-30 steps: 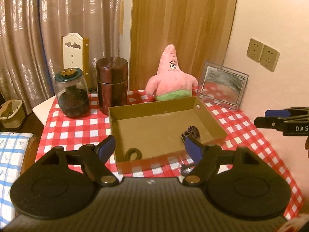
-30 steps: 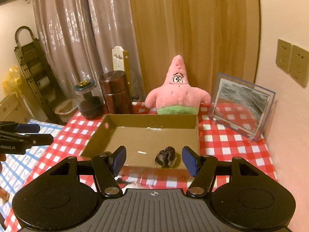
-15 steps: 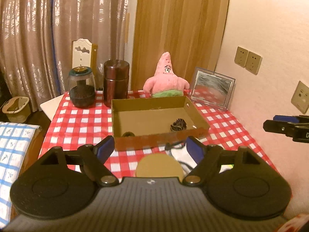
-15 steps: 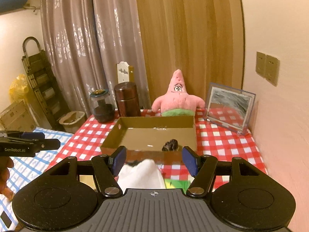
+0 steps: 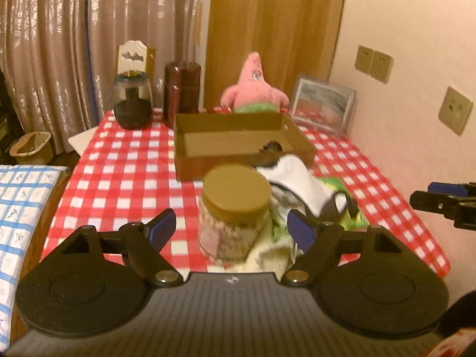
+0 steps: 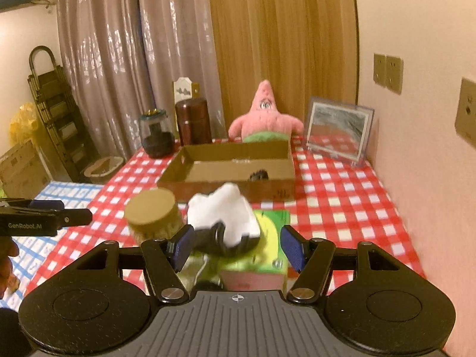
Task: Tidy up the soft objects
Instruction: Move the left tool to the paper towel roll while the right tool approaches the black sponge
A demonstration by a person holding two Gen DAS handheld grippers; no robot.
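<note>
Right wrist view: the right gripper (image 6: 235, 248) stands open and empty at lower centre, framing a white sock (image 6: 226, 214) heaped before the cardboard box (image 6: 208, 183) at mid-frame. The left gripper (image 5: 230, 232) is likewise open, a lidded jar (image 5: 235, 217) between its fingers. Judged step: choosing the next soft item; next, close on the sock.

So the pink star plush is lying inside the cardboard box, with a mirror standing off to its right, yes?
Not quite. The pink star plush sits upright behind the cardboard box, outside it, not lying inside; the right wrist view shows this. The mirror does stand off to its right.
</note>
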